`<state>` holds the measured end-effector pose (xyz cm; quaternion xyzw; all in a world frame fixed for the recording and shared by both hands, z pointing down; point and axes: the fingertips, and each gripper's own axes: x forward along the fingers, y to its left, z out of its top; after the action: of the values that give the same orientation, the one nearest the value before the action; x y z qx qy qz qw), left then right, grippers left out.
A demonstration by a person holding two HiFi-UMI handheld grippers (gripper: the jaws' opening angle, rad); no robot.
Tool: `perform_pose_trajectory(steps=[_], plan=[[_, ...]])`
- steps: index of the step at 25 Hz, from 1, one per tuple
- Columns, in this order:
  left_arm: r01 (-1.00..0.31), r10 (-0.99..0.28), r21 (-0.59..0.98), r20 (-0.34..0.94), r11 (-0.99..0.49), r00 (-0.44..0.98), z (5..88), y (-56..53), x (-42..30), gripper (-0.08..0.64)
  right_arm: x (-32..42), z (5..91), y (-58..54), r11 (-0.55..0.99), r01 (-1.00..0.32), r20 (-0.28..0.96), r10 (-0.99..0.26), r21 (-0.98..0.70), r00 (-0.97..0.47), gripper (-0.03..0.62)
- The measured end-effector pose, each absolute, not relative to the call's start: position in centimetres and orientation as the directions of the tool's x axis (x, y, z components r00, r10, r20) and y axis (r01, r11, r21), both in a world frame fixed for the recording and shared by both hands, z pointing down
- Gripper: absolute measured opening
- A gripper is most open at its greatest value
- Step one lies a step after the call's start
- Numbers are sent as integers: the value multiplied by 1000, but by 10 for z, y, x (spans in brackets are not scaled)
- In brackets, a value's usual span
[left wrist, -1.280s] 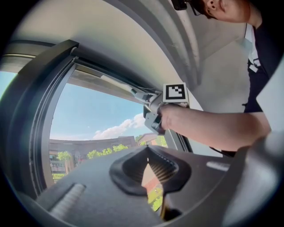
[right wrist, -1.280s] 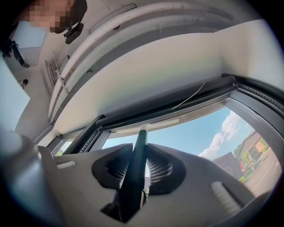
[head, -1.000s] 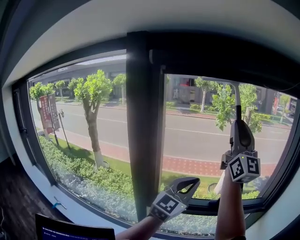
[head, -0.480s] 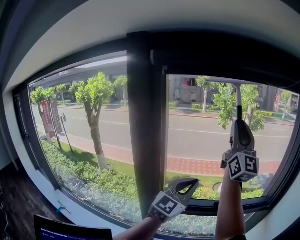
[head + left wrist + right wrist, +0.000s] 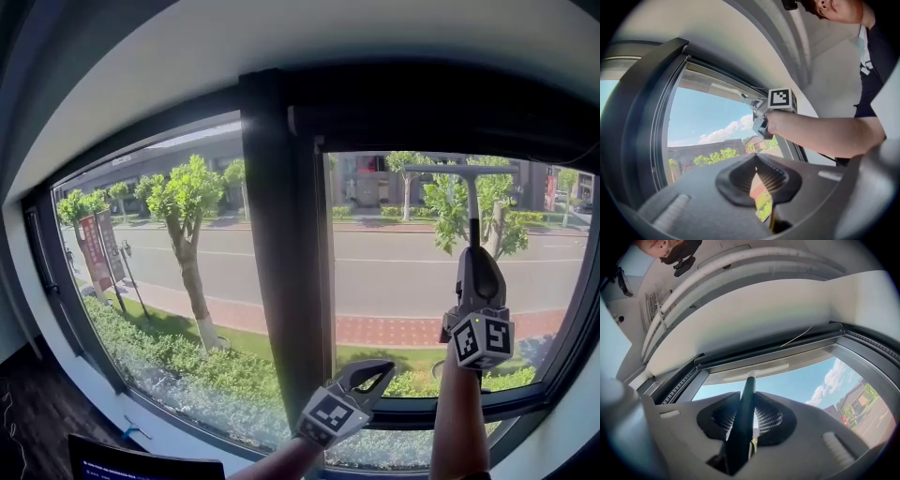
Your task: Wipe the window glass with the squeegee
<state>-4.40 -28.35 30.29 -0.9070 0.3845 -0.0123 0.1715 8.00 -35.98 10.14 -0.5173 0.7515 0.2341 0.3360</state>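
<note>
The squeegee (image 5: 473, 202) stands upright at about 2 o'clock in the head view. Its dark handle rises out of the right gripper (image 5: 477, 251), and its crossbar blade lies level near the top of the right pane of the window glass (image 5: 394, 272), just beneath the upper frame (image 5: 441, 122). We cannot tell whether the blade's edge touches the pane.

In the right gripper view the squeegee (image 5: 746, 404) runs up toward 12 o'clock. The right gripper (image 5: 749, 414) has its jaws pinching the handle from both sides, and the pale blade sits across the top against blue sky.

The left gripper (image 5: 386, 371) hangs at about 5 o'clock in the head view, low before the sill and just right of the wide dark mullion (image 5: 281, 253), well apart from the squeegee. In the left gripper view we see the left gripper (image 5: 756, 165) with its jaws pressed together at the tips and nothing between them; only a thin slit shows the street through it. In that same view the right gripper's marker cube (image 5: 782, 98) sits at about 1 o'clock, with a bare forearm (image 5: 820, 136) leading away toward 3 o'clock.

Outside the glass we see a tree (image 5: 187, 202) at 9 o'clock and a road (image 5: 394, 277) beyond. A dark screen (image 5: 141, 462) peeks in at 7 o'clock.
</note>
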Motion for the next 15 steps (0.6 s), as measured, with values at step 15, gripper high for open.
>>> perform_pose_trajectory(steps=[15], plan=[[-656, -663, -282, -86, -700, 744, 320, -281, -33, 3, 85, 149, -352, 350, -937, -707, -666, -13, -239, 98]])
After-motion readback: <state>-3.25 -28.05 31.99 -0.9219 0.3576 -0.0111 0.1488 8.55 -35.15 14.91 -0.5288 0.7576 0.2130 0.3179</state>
